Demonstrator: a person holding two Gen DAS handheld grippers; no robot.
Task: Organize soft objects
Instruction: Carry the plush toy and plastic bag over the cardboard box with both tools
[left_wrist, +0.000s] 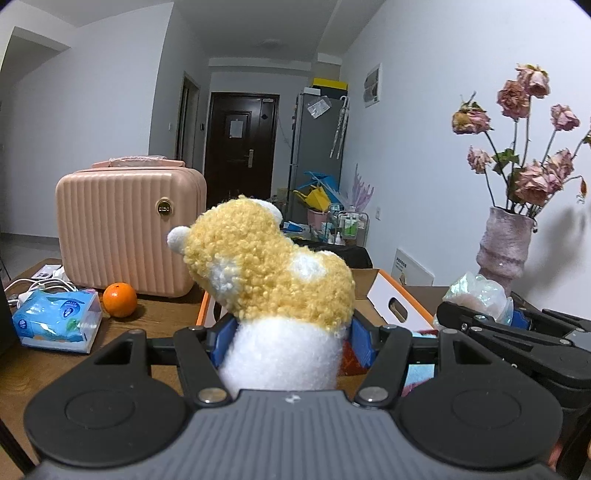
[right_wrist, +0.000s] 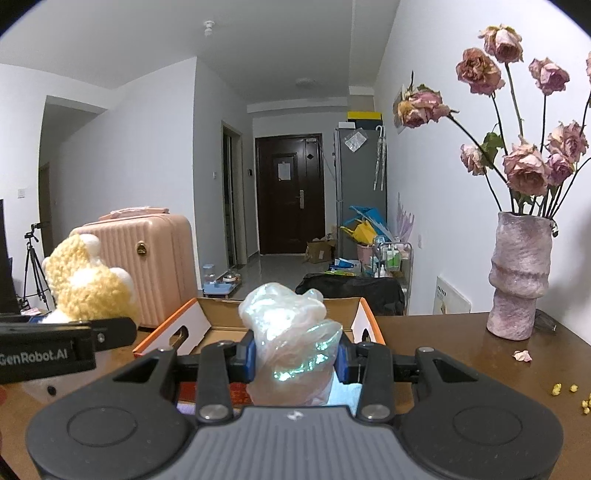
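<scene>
Blue pads of the left gripper (left_wrist: 284, 341) press from both sides on the white base of a yellow curly plush toy (left_wrist: 269, 273), which stands upright above the jaws. Beside it, the right gripper (right_wrist: 295, 360) is clamped on a crumpled iridescent plastic bag (right_wrist: 291, 332), bunched up between its own blue pads. Both held things hang over an open cardboard box (right_wrist: 221, 325) with orange edges that sits on the brown desk (right_wrist: 443, 354). Toward the desk's left side lie an orange (left_wrist: 119, 300) and a blue tissue pack (left_wrist: 59, 319), with a pink ribbed case (left_wrist: 129, 229) standing behind them. At the desk's far right edge a pinkish vase (right_wrist: 519, 277) holds dried roses (right_wrist: 524, 170); yellow crumbs (right_wrist: 570, 395) lie near the right edge.
</scene>
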